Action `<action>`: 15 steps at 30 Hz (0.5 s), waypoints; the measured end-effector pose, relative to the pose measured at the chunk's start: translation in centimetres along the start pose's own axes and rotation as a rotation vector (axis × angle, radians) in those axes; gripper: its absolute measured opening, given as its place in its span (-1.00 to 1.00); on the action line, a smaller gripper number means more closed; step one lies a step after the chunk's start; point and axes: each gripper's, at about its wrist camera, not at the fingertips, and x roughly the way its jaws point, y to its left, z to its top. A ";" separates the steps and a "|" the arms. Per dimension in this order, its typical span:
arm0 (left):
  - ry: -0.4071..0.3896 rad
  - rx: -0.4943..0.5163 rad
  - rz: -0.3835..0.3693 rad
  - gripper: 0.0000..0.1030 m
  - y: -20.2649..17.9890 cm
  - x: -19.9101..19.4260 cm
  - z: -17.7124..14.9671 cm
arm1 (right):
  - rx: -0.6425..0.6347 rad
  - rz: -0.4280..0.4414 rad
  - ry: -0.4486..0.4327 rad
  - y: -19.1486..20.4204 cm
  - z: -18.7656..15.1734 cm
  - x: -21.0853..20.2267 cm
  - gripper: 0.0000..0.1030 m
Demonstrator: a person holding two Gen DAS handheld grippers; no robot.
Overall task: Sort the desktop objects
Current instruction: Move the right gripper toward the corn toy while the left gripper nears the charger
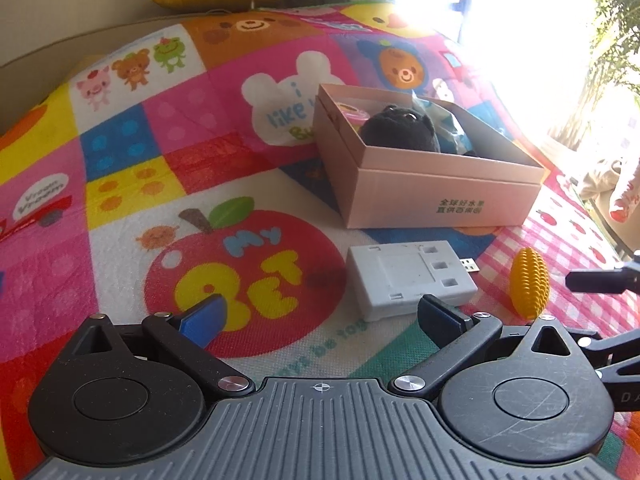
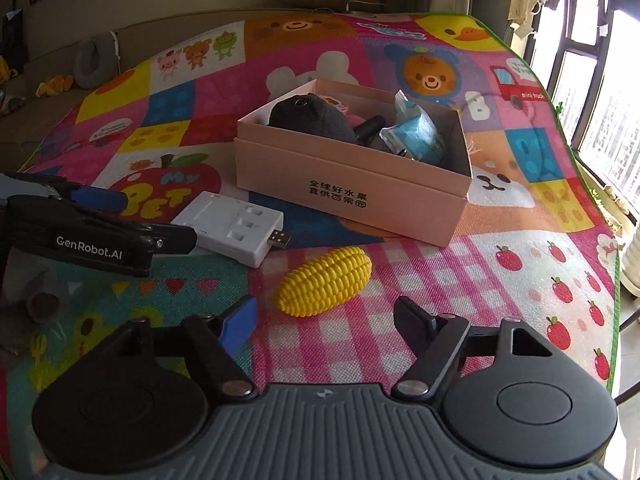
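Viewing from the left wrist: left gripper [image 1: 318,322] open, empty, near the white adapter [image 1: 410,280]. Right wrist view: right gripper [image 2: 324,322] part-open, nothing held — yellow corn toy [image 2: 325,280] just ahead; advise centring before closing, then the pink box [image 2: 352,188].

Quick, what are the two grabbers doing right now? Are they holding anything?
Left gripper: open, holding nothing.
Right gripper: open, holding nothing; the toy corn lies just ahead of it.
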 end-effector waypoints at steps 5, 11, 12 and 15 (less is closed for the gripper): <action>-0.043 -0.052 0.039 1.00 1.5 -1.3 0.7 | 0.011 0.077 -0.009 1.7 -0.3 0.5 0.26; -0.065 -0.067 0.055 1.00 2.2 -1.8 1.0 | -0.112 0.033 -0.126 3.0 0.1 -1.6 0.57; -0.061 -0.070 0.053 1.00 2.2 -1.7 0.9 | -0.125 -0.007 -0.134 2.8 0.1 -1.7 0.66; -0.046 -0.075 0.039 1.00 2.1 -1.5 0.7 | -0.093 -0.069 -0.100 1.6 0.1 -0.3 0.66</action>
